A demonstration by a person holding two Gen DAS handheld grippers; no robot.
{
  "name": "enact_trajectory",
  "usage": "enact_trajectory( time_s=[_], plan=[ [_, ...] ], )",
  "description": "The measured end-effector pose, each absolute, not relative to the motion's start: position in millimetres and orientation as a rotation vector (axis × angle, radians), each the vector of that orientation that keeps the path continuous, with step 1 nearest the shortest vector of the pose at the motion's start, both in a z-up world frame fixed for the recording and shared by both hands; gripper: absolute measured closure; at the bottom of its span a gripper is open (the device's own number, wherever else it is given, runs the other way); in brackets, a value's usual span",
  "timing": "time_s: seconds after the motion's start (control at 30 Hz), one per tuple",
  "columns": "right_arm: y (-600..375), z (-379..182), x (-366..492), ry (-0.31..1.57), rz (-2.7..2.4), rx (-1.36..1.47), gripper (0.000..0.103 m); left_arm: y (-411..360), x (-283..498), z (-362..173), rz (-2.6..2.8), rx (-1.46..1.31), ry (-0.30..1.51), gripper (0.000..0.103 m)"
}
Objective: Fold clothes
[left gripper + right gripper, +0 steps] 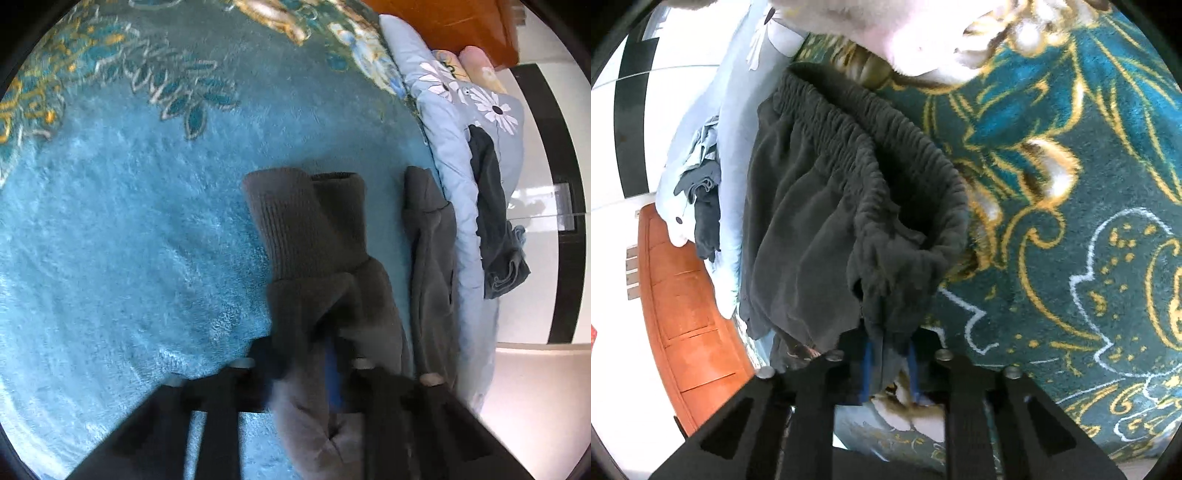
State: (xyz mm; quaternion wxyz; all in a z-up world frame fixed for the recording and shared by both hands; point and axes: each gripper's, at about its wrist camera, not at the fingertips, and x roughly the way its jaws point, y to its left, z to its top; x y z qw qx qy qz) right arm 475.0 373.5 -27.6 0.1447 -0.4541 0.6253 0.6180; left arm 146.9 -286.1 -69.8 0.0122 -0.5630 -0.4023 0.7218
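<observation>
A dark grey pair of sweatpants lies on a teal patterned blanket [129, 221]. In the left wrist view my left gripper [314, 354] is shut on the leg end of the pants [325, 295], just behind its ribbed cuff [295, 221]. The other leg [430, 258] lies to the right. In the right wrist view my right gripper [888, 354] is shut on the gathered elastic waistband [886, 177] of the pants [798, 229], lifting it off the blanket [1071, 258].
A light blue floral quilt [454, 122] runs along the bed edge with a dark blue garment [495, 221] on it; both also show in the right wrist view [701, 192]. An orange wooden cabinet [683, 314] and white floor lie beyond.
</observation>
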Motion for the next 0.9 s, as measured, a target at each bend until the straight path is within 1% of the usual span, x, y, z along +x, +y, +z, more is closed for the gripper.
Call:
enact_trajectory(
  time_s=[0.1, 0.2, 0.37, 0.43, 0.53, 0.6, 0.7, 0.9],
  plan=[
    [376, -21, 473, 1.774, 1.812, -1.333, 0.092, -287, 149, -60, 2.292, -1.737, -1.251, 0.097],
    [377, -9, 471, 1.746, 1.874, -1.355, 0.093, -296, 152, -49, 2.304, -1.718, -1.288, 0.097],
    [372, 4, 473, 1.748, 1.938, -1.380, 0.093, -302, 159, -49, 2.302, -1.780, -1.269, 0.097],
    [370, 16, 469, 1.754, 2.016, -1.351, 0.093, -301, 161, -46, 2.294, -1.779, -1.274, 0.097],
    [377, 37, 456, 1.797, 2.106, -1.278, 0.093, -300, 152, -34, 2.253, -1.761, -1.345, 0.097],
    [384, 50, 444, 1.818, 2.156, -1.224, 0.093, -289, 135, -20, 2.230, -1.750, -1.372, 0.097],
    [398, 64, 429, 1.846, 2.206, -1.145, 0.093, -271, 111, 3, 2.228, -1.767, -1.348, 0.097],
    [425, 71, 397, 1.858, 2.205, -1.060, 0.094, -244, 60, 28, 2.217, -1.829, -1.359, 0.097]
  ],
)
